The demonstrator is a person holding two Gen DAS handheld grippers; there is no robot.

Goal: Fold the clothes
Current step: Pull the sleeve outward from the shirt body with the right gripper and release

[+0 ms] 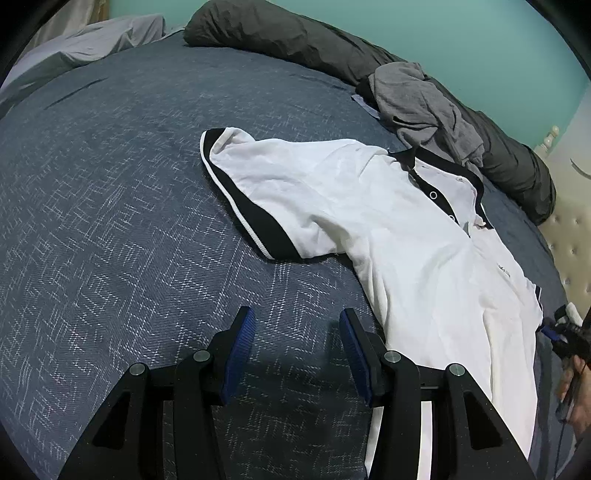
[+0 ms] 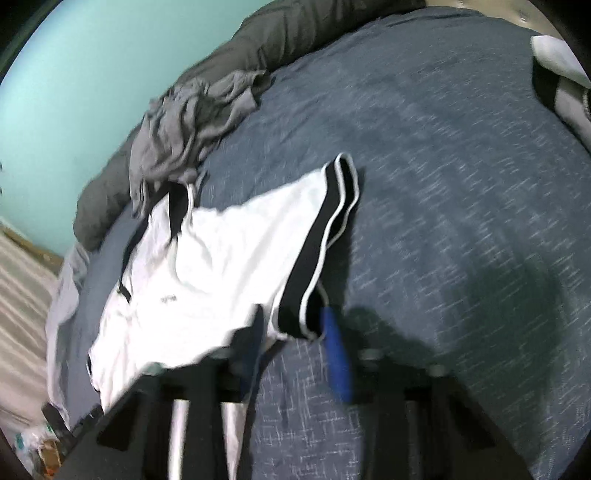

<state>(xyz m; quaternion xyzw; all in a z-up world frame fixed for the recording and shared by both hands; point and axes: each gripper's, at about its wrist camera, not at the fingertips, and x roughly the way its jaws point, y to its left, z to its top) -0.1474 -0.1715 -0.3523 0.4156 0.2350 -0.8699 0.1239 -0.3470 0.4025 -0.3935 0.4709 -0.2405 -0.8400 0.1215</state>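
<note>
A white polo shirt (image 1: 406, 240) with black collar and black sleeve cuffs lies spread face up on the blue patterned bedspread (image 1: 129, 221). My left gripper (image 1: 297, 321) hovers open over bare bedspread just left of the shirt's side, nothing between its blue pads. In the blurred right wrist view the shirt (image 2: 207, 266) fills the left. The corner of its sleeve cuff (image 2: 321, 236) hangs between the fingers of my right gripper (image 2: 295, 343), whose jaws stand apart with a gap showing. That right gripper (image 1: 557, 332) also appears at the shirt's far edge.
A crumpled grey garment (image 1: 417, 99) sits by the shirt's collar against a rolled dark duvet (image 1: 277, 33) along the teal wall. Another black-and-white garment (image 2: 557, 77) lies at the far right of the bed. A hand (image 1: 576, 391) holds the right gripper.
</note>
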